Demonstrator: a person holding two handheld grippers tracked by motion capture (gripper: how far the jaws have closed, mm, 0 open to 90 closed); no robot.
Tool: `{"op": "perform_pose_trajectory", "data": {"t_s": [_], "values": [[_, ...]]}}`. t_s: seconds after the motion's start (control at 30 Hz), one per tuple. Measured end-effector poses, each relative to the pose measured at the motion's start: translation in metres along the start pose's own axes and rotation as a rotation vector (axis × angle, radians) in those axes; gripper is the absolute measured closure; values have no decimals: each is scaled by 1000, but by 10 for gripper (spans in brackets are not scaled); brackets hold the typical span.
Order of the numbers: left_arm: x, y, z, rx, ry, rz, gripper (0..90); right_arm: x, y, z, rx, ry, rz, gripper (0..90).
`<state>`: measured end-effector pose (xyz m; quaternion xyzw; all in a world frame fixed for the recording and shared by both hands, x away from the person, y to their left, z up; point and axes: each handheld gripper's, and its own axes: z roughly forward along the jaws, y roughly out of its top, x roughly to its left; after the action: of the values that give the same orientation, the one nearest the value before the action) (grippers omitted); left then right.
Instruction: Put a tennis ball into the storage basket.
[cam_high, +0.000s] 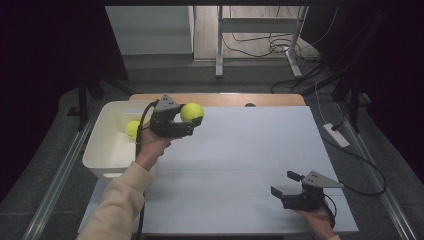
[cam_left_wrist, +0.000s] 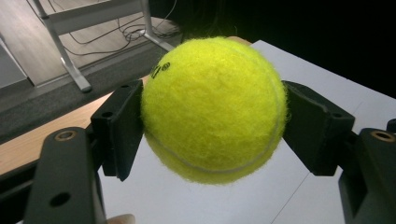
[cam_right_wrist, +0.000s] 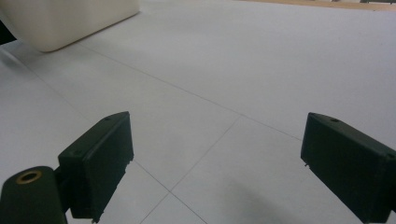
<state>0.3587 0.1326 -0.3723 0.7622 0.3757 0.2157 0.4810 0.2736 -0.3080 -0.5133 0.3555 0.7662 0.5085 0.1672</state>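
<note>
From the high view, the left gripper (cam_high: 192, 121) is up off the table with a yellow tennis ball (cam_high: 192, 111) pinched between its jaws, held just beside the right rim of the white bin (cam_high: 102, 145). That's the eleven o'clock part of the white table (cam_high: 240, 165). A second tennis ball (cam_high: 132, 128) sits inside the bin, partly behind the gripper's cable. Down at five o'clock, the right gripper (cam_high: 285, 183) rests low over the table, jaws spread wide, nothing between them.

Over to the left gripper view: the tennis ball (cam_left_wrist: 214, 109) is front and centre, both black jaws pressed into its felt at three and nine o'clock. There's dark printing near the ball's eleven o'clock edge, ending in a registered mark, but the lettering is too cut off to read. White table (cam_left_wrist: 299, 196) lies beneath it.

Right gripper view now: the right gripper (cam_right_wrist: 217, 163) has its jaws far apart over bare white table (cam_right_wrist: 233, 70), with the bin's wall (cam_right_wrist: 70, 18) at eleven o'clock.
</note>
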Motion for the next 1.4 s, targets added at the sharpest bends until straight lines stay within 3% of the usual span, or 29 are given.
{"op": "perform_pose_trajectory", "data": {"t_s": [0.73,1.4], "values": [[18,-6,-19,-10,63,-19,273,1,0,0,-3,-1,-2,92],[42,-15,-41,-12,136,-61,274,1,1,0,-5,0,-6,92]]}}
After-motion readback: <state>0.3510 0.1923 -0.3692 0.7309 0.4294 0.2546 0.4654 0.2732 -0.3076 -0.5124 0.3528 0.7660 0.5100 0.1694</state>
